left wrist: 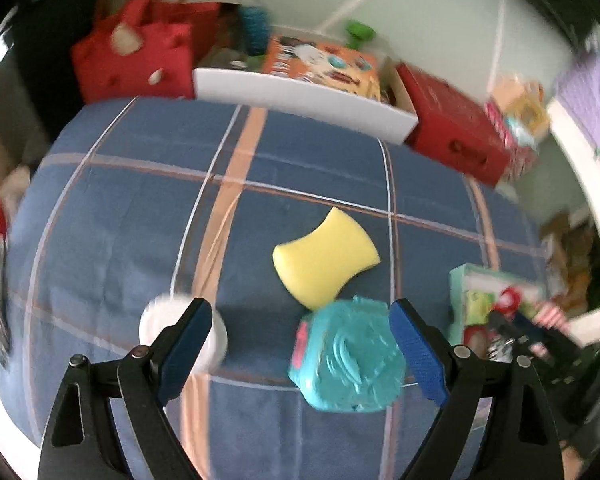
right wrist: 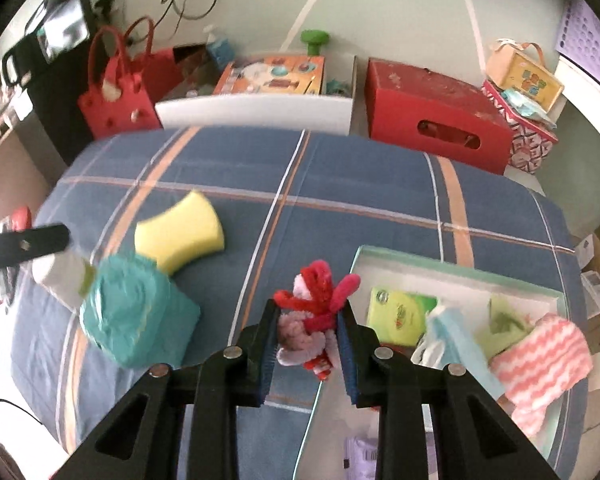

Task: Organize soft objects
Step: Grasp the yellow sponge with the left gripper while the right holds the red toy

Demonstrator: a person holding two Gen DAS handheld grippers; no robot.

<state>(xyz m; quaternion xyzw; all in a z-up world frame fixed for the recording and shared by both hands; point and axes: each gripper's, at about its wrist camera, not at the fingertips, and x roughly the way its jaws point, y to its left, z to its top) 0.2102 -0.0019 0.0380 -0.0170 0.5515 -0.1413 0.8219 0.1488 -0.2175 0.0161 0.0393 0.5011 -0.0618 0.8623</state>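
Observation:
A yellow sponge (left wrist: 325, 257) lies on the blue plaid cloth (left wrist: 140, 208). A teal wrapped pack (left wrist: 350, 354) lies just in front of it. My left gripper (left wrist: 300, 322) is open above the cloth; the teal pack sits by its right finger, a white roll (left wrist: 154, 316) behind its left finger. My right gripper (right wrist: 310, 312) is shut on a red and pink fuzzy toy (right wrist: 314, 312), held beside the left edge of a pale green tray (right wrist: 460, 270). The tray holds a green packet (right wrist: 400, 314), a blue cloth (right wrist: 452, 332) and a pink striped cloth (right wrist: 540, 356). The sponge (right wrist: 180, 232) and teal pack (right wrist: 136, 316) lie at left.
Beyond the cloth's far edge stand a red felt bag (right wrist: 120, 92), a white bin (right wrist: 256, 114) with a colourful box, and a red box (right wrist: 436, 120). A small basket (right wrist: 520, 76) sits far right. The left gripper's finger (right wrist: 24, 246) shows at the left edge.

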